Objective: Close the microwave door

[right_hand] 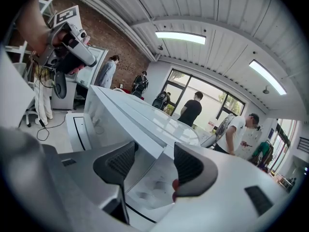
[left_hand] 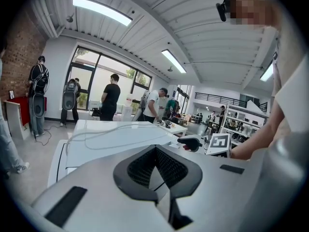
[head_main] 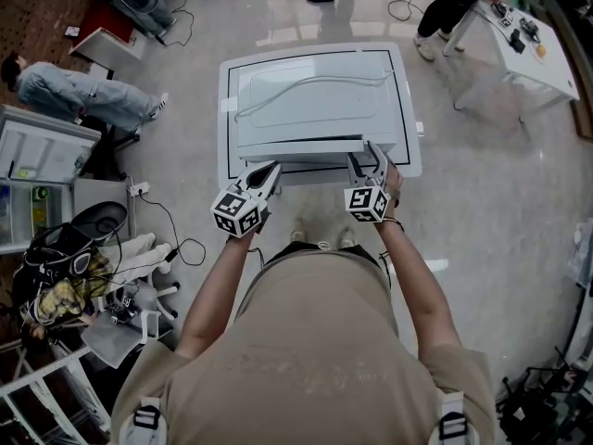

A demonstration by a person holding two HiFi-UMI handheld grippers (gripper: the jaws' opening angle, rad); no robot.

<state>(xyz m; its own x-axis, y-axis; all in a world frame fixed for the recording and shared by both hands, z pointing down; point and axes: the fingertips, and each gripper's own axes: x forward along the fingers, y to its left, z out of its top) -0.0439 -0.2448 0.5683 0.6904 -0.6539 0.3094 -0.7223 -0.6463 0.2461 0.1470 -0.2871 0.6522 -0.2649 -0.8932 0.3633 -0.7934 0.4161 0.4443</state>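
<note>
A white microwave [head_main: 310, 100] stands on a low white table [head_main: 227, 160], with a cable [head_main: 306, 86] lying across its top. Its front panel [head_main: 296, 148] faces me and is seen edge-on; I cannot tell how far the door stands ajar. My left gripper [head_main: 274, 167] hovers at the front left, its jaws shut with nothing between them [left_hand: 155, 149]. My right gripper [head_main: 361, 151] is at the front right corner with its jaws open. In the right gripper view the microwave's near corner [right_hand: 161, 141] shows in the gap [right_hand: 154, 151], apart from both pads.
An open fridge [head_main: 37, 174] and a cluttered chair [head_main: 83, 258] are at the left. A person [head_main: 74, 91] sits on the floor beyond them. Another white table [head_main: 528, 44] stands far right, with people near it. A cable [head_main: 176, 239] runs over the floor beside my feet.
</note>
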